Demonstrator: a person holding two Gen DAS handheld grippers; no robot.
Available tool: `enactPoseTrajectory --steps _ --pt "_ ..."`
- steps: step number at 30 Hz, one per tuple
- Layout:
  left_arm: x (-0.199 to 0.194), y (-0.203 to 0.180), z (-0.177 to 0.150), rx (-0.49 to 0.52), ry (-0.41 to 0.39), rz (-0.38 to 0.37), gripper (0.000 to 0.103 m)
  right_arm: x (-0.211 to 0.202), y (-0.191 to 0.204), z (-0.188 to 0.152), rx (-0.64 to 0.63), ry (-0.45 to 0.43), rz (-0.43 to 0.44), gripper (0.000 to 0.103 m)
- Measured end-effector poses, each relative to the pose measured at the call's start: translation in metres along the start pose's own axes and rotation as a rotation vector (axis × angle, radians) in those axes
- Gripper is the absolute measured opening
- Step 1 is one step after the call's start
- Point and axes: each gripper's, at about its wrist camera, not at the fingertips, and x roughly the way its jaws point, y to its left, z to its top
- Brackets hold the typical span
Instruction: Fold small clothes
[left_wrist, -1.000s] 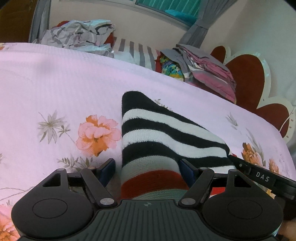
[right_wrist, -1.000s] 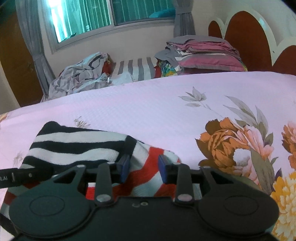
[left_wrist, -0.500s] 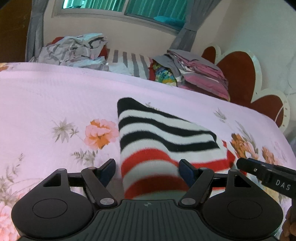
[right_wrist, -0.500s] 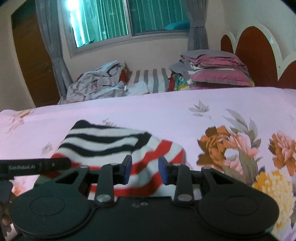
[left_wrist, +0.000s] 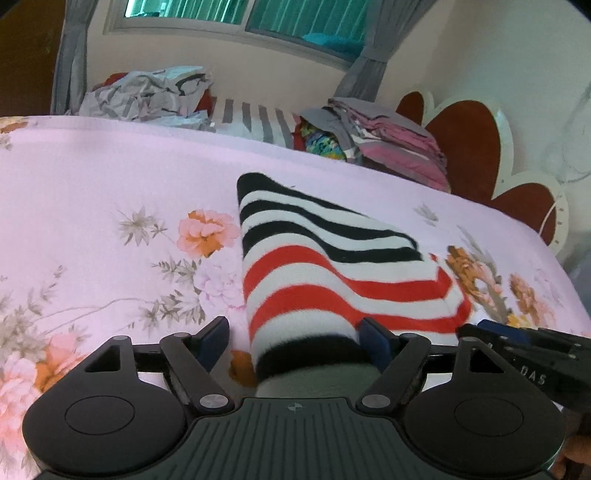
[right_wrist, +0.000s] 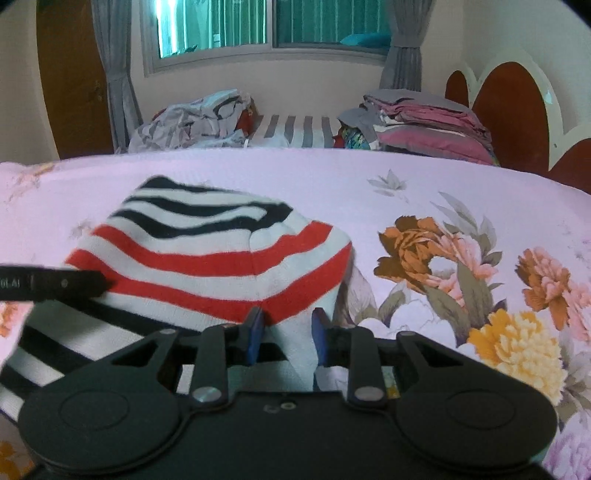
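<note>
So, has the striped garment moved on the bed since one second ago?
Yes. In the left wrist view the striped garment has been drawn toward the camera: red stripes once near the left claw now spread further up, near the orange flower.

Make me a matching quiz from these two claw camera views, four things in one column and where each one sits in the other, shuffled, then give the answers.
Things
1. striped knit garment
2. crumpled grey clothes
3. folded pink stack
4. orange flower print

Places
A. far edge of the bed, beside the headboard
B. bedspread, just left of the garment in the left view
C. middle of the bed
D. far edge, below the window's left part

Pairs: 1-C, 2-D, 3-A, 4-B
</note>
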Motion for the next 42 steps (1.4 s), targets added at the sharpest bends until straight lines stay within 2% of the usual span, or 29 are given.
enactPoseTrajectory --steps 3,8,11,14,17,21,23,24,27,31,32,33,35,38,42 --pt "-0.013 0.0 -0.008 -0.007 0.01 -0.021 0.077 -0.021 -0.001 -0.004 0.012 -0.022 0.039 0.028" --pt "-0.02 0.003 -0.026 -0.03 0.036 -0.037 0.077 -0.046 -0.001 -0.023 -0.007 -0.023 0.054 0.028" --pt "-0.017 0.006 -0.034 -0.046 0.047 -0.033 0.077 -0.05 -0.004 -0.036 -0.008 -0.001 0.028 0.029" --pt "-0.016 0.004 -0.038 -0.046 0.044 -0.026 0.077 -0.056 -0.012 -0.045 0.06 0.004 0.052 0.029" --pt "-0.014 0.002 -0.039 -0.031 0.051 -0.021 0.077 -0.053 -0.014 -0.054 0.045 0.046 0.043 0.029" --pt "-0.014 0.002 -0.04 -0.039 0.058 -0.02 0.077 -0.049 -0.024 -0.06 0.121 0.079 0.074 0.029" --pt "-0.015 0.002 -0.04 -0.044 0.061 -0.017 0.078 -0.052 -0.022 -0.062 0.11 0.084 0.069 0.03" --pt "-0.015 0.002 -0.039 -0.044 0.062 -0.016 0.078 -0.051 -0.023 -0.064 0.1 0.097 0.07 0.035" --pt "-0.014 0.002 -0.037 -0.049 0.07 -0.006 0.083 -0.051 -0.033 -0.063 0.164 0.123 0.108 0.037" --pt "-0.014 0.001 -0.031 -0.062 0.093 -0.006 0.084 -0.057 -0.044 -0.046 0.213 0.102 0.151 0.041" --pt "-0.015 0.001 -0.028 -0.07 0.098 -0.008 0.084 -0.056 -0.048 -0.041 0.235 0.098 0.172 0.045" --pt "-0.016 0.002 -0.025 -0.08 0.099 -0.013 0.084 -0.055 -0.051 -0.037 0.259 0.093 0.188 0.059" --pt "-0.018 0.003 -0.018 -0.09 0.089 -0.021 0.084 -0.05 -0.061 -0.028 0.317 0.082 0.217 0.076" --pt "-0.013 0.005 -0.007 -0.11 0.092 -0.023 0.085 -0.035 -0.072 -0.017 0.398 0.085 0.257 0.075" --pt "0.007 0.009 -0.003 -0.133 0.125 -0.037 0.085 -0.002 -0.078 -0.01 0.463 0.135 0.312 0.077"
